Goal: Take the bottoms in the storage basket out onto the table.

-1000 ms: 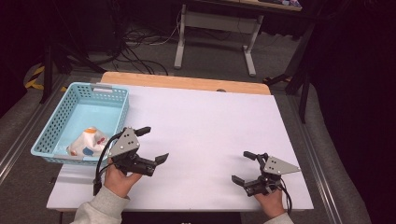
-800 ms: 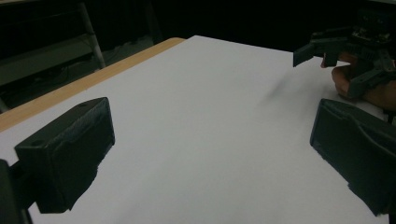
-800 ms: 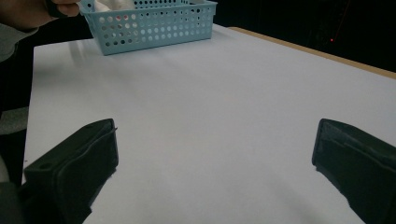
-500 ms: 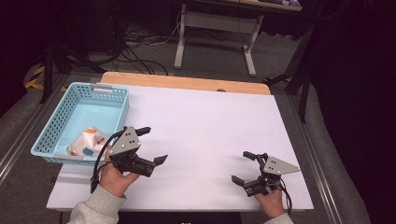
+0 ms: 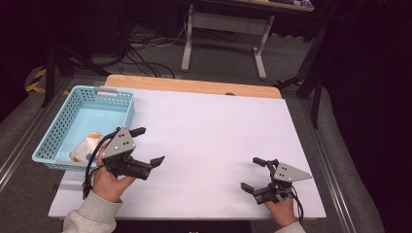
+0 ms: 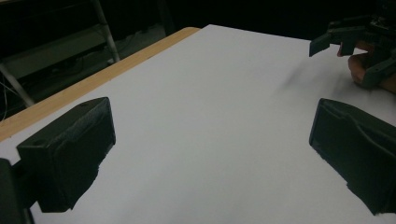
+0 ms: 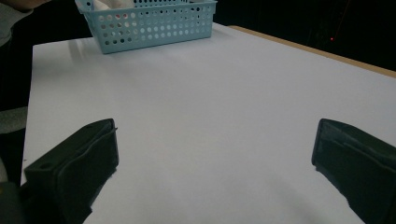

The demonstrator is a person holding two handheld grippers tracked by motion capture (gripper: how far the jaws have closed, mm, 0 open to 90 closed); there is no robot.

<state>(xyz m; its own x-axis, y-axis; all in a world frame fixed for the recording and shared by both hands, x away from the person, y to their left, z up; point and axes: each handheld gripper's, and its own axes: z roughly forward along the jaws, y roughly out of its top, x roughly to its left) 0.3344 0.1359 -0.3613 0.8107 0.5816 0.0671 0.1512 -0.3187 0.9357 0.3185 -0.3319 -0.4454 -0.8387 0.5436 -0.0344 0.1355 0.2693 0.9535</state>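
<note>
Jaws of both grippers stand spread wide with nothing between them. Taking the basket (image 5: 85, 124) as the landmark: the left gripper (image 5: 145, 145) hovers just beside its near right corner, over the white surface (image 5: 214, 131), held by the left hand (image 5: 109, 179), with one jaw reaching up beside the basket's right wall and the other pointing away from it. The right gripper (image 5: 253, 174) sits well apart from the basket, far to its right near the front edge of the surface, in the right hand (image 5: 281, 209). Inside the basket, in its near end, lies a white and orange thing (image 5: 86, 147), close to the left gripper but not touched by it. In the right gripper view the basket (image 7: 154, 23) stands far ahead on the surface (image 7: 210, 102); the left gripper view shows the right gripper (image 6: 348, 39) off across the surface (image 6: 210, 116).
</note>
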